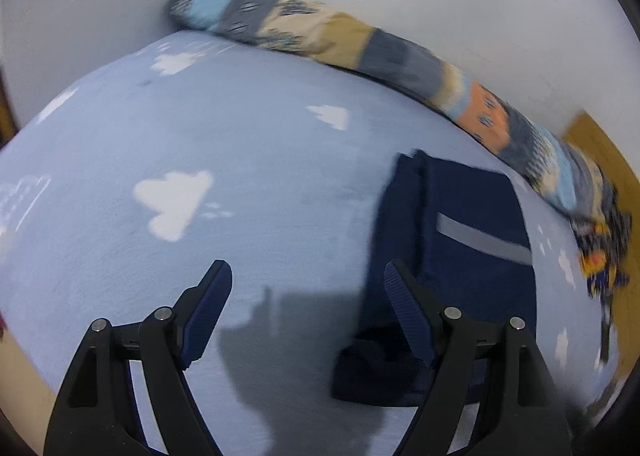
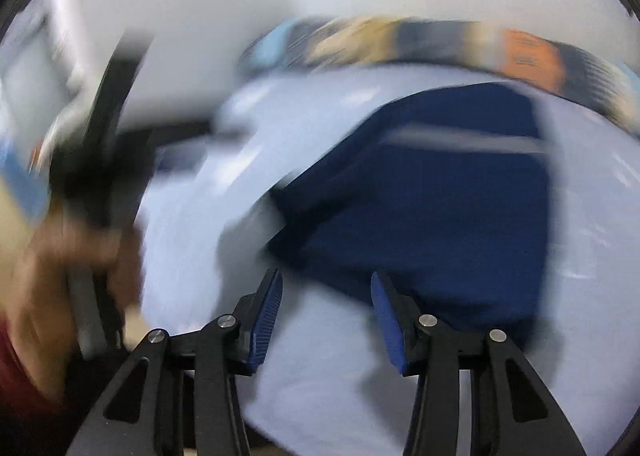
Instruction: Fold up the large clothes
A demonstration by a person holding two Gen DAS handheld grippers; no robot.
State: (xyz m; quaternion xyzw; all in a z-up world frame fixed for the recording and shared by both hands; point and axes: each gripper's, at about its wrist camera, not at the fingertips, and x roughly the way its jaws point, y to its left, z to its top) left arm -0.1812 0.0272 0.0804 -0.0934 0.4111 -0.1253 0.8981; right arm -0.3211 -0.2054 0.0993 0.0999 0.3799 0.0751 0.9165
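A folded navy garment (image 1: 452,256) with a grey stripe lies on the light blue cloud-print bed sheet (image 1: 240,136), toward the right. My left gripper (image 1: 308,276) is open and empty above the sheet, its right finger over the garment's left edge. In the blurred right wrist view the same garment (image 2: 440,192) lies ahead of my right gripper (image 2: 326,288), which is open and empty just short of its near edge. The left gripper and the hand holding it (image 2: 92,184) show at the left of that view.
A long patchwork bolster (image 1: 360,44) lies along the white wall at the far edge of the bed, and also shows in the right wrist view (image 2: 480,44). A wooden floor or frame (image 1: 600,148) shows at the right.
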